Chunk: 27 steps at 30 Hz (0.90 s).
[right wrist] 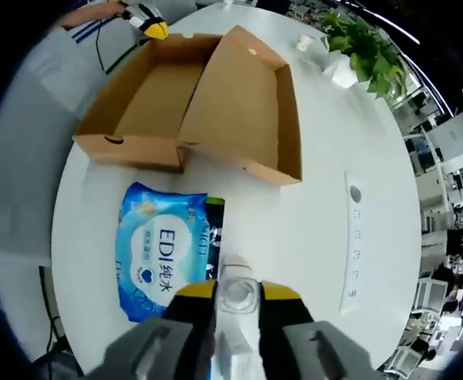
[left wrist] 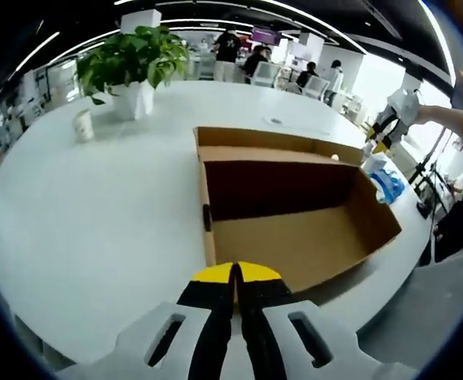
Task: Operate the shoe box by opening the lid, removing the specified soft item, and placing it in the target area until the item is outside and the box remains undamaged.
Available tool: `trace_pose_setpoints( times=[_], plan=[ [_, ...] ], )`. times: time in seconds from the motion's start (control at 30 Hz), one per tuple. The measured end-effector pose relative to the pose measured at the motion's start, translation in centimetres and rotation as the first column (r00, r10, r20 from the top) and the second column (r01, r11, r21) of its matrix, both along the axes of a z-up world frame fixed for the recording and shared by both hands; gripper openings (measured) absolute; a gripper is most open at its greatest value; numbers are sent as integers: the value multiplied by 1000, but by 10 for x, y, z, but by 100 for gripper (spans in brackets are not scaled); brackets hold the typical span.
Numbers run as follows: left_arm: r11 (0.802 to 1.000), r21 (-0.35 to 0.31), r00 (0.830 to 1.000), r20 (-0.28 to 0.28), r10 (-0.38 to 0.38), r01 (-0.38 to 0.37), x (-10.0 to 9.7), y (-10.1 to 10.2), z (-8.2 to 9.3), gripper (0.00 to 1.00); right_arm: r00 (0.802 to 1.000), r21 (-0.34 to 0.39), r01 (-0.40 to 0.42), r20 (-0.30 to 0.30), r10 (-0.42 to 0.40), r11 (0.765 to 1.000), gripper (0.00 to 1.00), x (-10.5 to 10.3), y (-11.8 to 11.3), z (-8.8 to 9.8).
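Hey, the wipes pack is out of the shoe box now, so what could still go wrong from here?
1. The wipes pack lies close to the table edge; a nudge might tip it off.
2. The right gripper holds a clear piece by the pack; pulling away may drag the pack.
3. The open shoe box also sits near that edge, so a bump could shift it.

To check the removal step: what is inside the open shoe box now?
The shoe box shows bare cardboard inside; its near wall hides a strip of floor. The blue wipes pack lies outside on the table.
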<state>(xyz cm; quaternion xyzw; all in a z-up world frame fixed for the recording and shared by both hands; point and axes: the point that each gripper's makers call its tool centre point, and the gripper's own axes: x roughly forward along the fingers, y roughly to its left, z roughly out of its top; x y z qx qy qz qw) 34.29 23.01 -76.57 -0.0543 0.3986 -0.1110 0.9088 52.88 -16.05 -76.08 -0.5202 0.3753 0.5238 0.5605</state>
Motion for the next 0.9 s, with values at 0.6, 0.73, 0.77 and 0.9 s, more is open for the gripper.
trace_pose_setpoints(
  times=[0.6, 0.73, 0.77, 0.9],
  plan=[
    [1000, -20, 1000, -10, 22, -22, 4, 6, -5, 0, 1000, -15, 6, -27, -6, 1000, 17, 6, 0, 2],
    [999, -22, 1000, -10, 25, -25, 4, 5, -5, 0, 1000, -11, 12, -22, -12, 1000, 17, 8, 0, 3],
    [999, -22, 1000, -10, 25, -25, 4, 5, -5, 0, 1000, -7, 19, -24, -19, 1000, 17, 8, 0, 3],
    [999, -27, 1000, -12, 27, -27, 4, 6, -6, 0, 999, -2, 37, -25, -37, 999, 18, 9, 1, 2]
  ],
)
